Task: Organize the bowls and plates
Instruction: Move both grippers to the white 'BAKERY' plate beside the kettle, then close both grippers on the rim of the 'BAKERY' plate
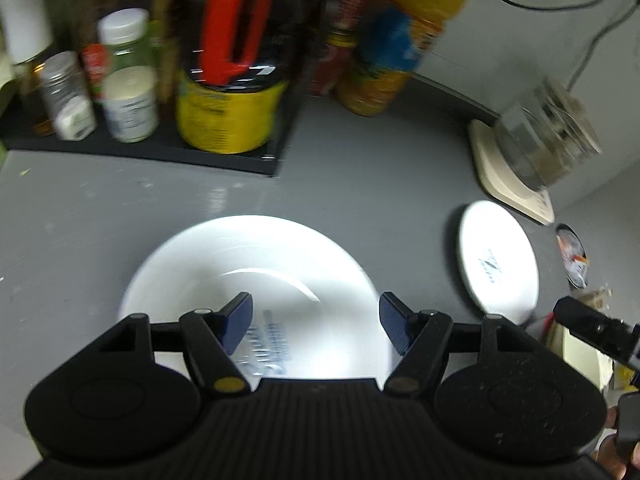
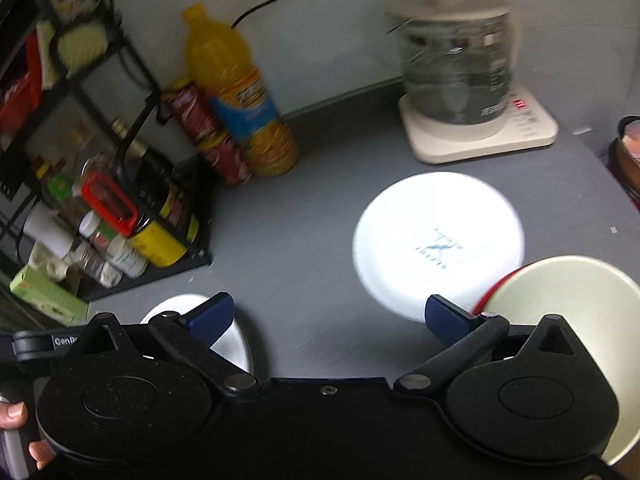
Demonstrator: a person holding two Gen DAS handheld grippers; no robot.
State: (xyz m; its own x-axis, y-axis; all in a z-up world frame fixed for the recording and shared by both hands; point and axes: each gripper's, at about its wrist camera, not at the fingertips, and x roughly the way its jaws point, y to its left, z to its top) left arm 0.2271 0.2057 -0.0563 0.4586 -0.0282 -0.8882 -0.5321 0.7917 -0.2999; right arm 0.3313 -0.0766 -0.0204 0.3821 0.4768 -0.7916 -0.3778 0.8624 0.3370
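We see left tongs [image 1: 316, 322] spread apart, nothing between the blue pads [image 1: 240, 320]; they hang over the large white plate [image 1: 256, 264], which lies flat on the grey tabletop [image 1: 360, 184]; no contact visible between pads and plate; right tongs [image 2: 330, 318] spread wide, also holding nothing, over bare tabletop; small white plate [image 2: 438, 236] lies flat ahead of them, printed mark on its centre, near the kettle base [image 2: 480, 136]; cream bowl [image 2: 568, 304] with red outer wall sits just right of the right tongs, its rim overlapping the small plate's edge in view, contact we cannot tell; glass kettle [image 2: 456, 60] stands on that base; orange drink bottle [image 2: 236, 92] and red can [image 2: 208, 136] stand by the wall; black rack [image 2: 100, 200] with spice jars on the left; both views are motion-blurred
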